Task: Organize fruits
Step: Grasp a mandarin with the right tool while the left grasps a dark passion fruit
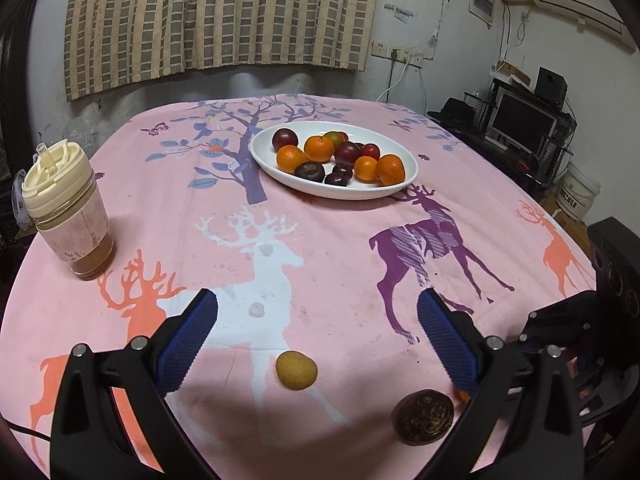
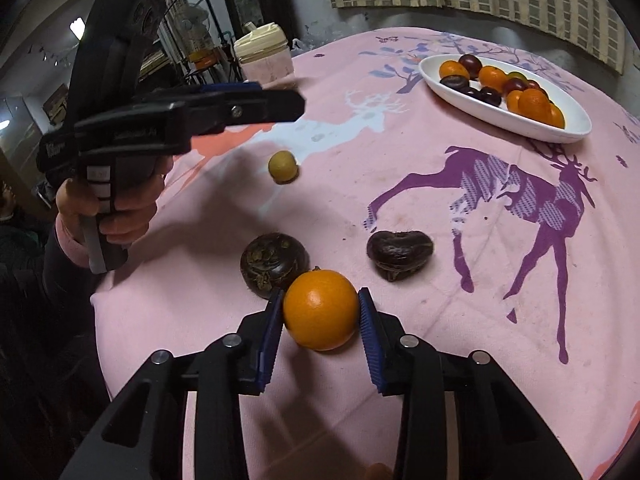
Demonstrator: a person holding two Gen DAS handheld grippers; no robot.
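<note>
While I work over pink deer-print tablecloth [image 1: 328,240], checked curtain [image 1: 224,16] hangs on back wall, monitor [image 1: 520,120] off to side. White plate [image 1: 404,162] of fruit sits at far end; lidded cup [image 1: 66,208] near table edge. My right gripper [image 2: 321,312] clamps orange [image 2: 321,310], pads pressing both sides. My left gripper [image 1: 318,312] gapes wide, empty, above small yellow fruit [image 1: 296,370]. Dark round fruit [image 2: 274,261] touches orange; dark heart-shaped fruit [image 2: 400,254] near.

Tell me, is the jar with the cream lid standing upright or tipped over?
Upright. The jar stands on its base on the pink cloth, cream lid on top.
</note>
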